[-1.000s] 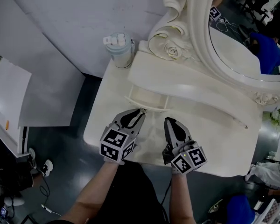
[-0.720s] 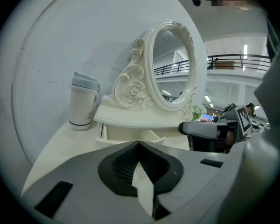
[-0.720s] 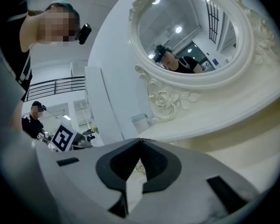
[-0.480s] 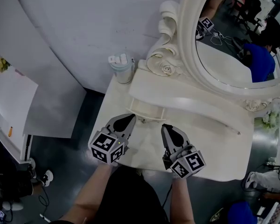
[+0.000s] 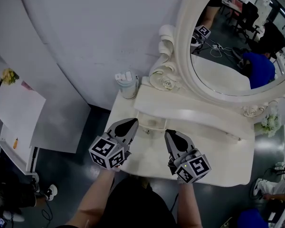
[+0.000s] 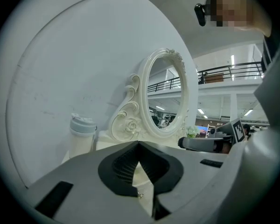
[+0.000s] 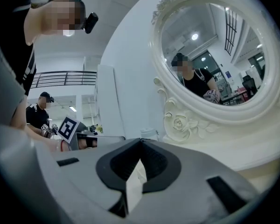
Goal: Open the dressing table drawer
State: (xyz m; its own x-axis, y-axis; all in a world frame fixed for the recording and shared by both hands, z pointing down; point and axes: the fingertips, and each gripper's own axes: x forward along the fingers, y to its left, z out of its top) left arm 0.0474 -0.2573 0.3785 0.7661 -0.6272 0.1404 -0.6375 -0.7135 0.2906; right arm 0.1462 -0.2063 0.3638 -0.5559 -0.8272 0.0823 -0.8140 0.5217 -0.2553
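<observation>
Hovering over the dressing table's point(image 5: 218, 163) front edge in the head view, the left gripper point(image 5: 133, 122) and right gripper point(image 5: 168, 135) point toward the drawer point(image 5: 155, 123), which sits under the raised shelf near the table's back left corner. Left gripper view: jaws closed tip to tip, empty, facing the mirror point(image 6: 165, 94). Right gripper view: jaws likewise closed, empty.

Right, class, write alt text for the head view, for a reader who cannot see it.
Seen from above, a person holds the left gripper and right gripper, both shut and empty, over the front of a white dressing table, pointing towards its small drawer, which looks slightly pulled out. A lidded bottle stands at the back left, beside an ornate oval mirror.
</observation>
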